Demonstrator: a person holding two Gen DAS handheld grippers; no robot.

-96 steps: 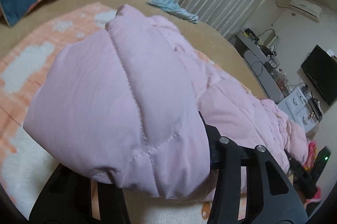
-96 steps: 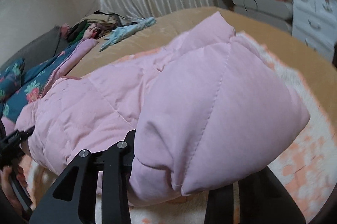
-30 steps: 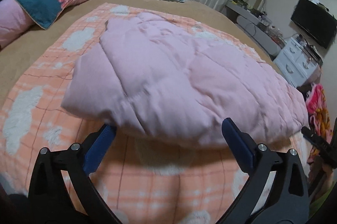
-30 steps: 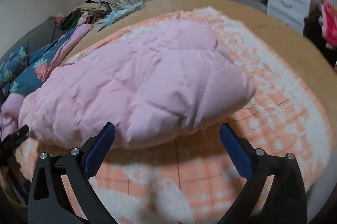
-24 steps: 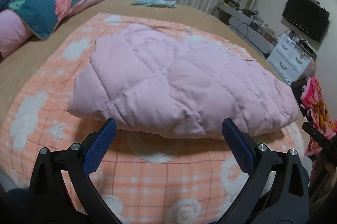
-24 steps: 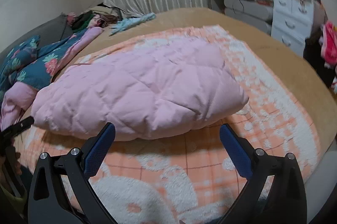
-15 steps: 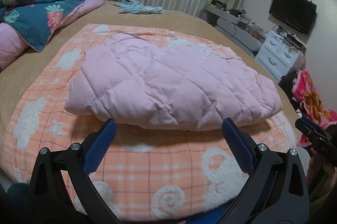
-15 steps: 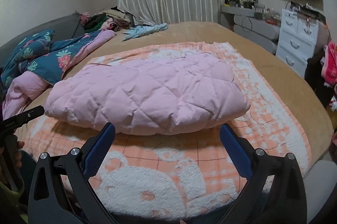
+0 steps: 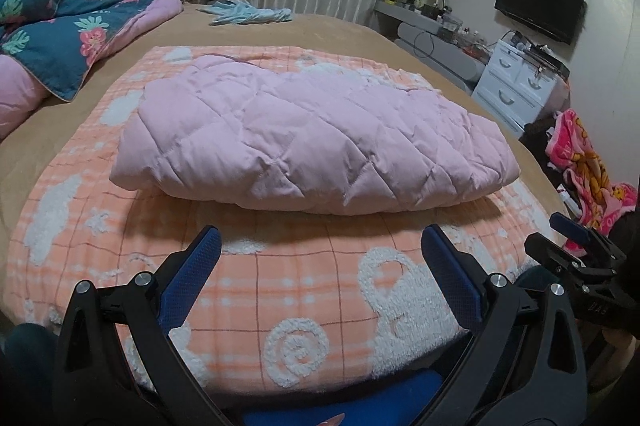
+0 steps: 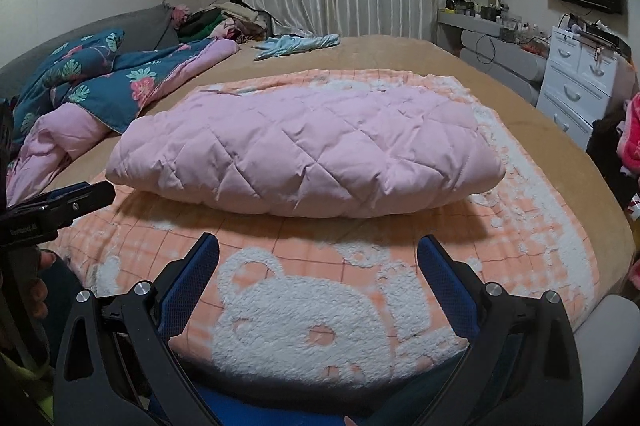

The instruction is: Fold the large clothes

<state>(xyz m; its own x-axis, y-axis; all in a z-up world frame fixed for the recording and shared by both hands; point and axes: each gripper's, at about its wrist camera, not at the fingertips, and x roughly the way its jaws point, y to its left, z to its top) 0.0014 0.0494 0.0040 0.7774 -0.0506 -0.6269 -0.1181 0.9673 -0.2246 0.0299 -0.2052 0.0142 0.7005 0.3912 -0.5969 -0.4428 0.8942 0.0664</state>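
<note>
A pink quilted jacket (image 9: 312,133) (image 10: 304,153) lies folded into a puffy bundle on an orange and white blanket (image 9: 280,290) (image 10: 288,306) spread on the bed. My left gripper (image 9: 320,246) stands open, pulled back from the jacket's near edge, with nothing between its blue pads. My right gripper (image 10: 318,250) is open too and empty, just as far back. The right gripper (image 9: 576,246) also shows at the right edge of the left wrist view, and the left gripper (image 10: 72,201) at the left edge of the right wrist view.
A blue floral duvet (image 9: 68,33) and a pink cover (image 10: 48,145) lie at the left. A light blue garment (image 10: 296,43) rests far back on the tan bedspread (image 9: 328,37). White drawers (image 10: 580,81), a TV (image 9: 538,7) and a bright pink towel (image 9: 584,161) stand right.
Both grippers let go of the jacket, which now lies folded on the blanket. They opened and drew back toward the bed's near edge.
</note>
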